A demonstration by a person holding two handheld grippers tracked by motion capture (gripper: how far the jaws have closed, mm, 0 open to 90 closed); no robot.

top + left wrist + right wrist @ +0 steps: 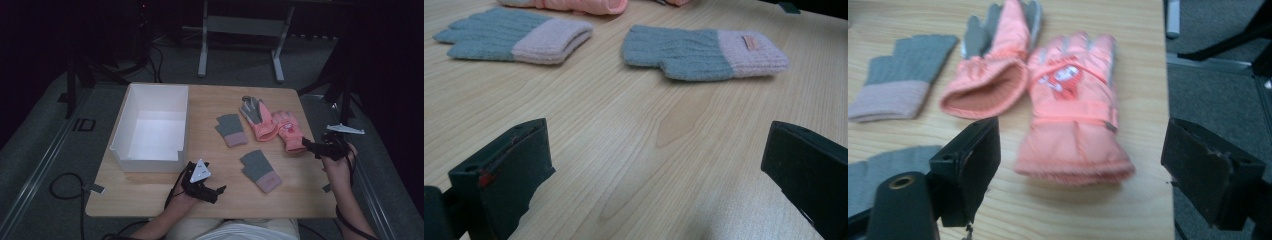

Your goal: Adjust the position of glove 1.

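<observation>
Gloves lie on the table (150, 192): two grey (231, 129), two pink (289, 131) at two o'clock. Left gripper (216, 191) and right gripper (309, 146) both hold jaws wide, empty.

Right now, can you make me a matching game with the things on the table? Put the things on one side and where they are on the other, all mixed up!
Things:
1. white open cardboard box
2. grey knitted glove with a pink cuff and a small label
3. pink padded glove with a red picture
4. left gripper

Places:
A. near the table's right edge, in front of the right gripper
B. left part of the wooden table
C. near the table's front edge, open
D. middle front, lying flat

Pairs: 1-B, 2-D, 3-A, 4-C
</observation>
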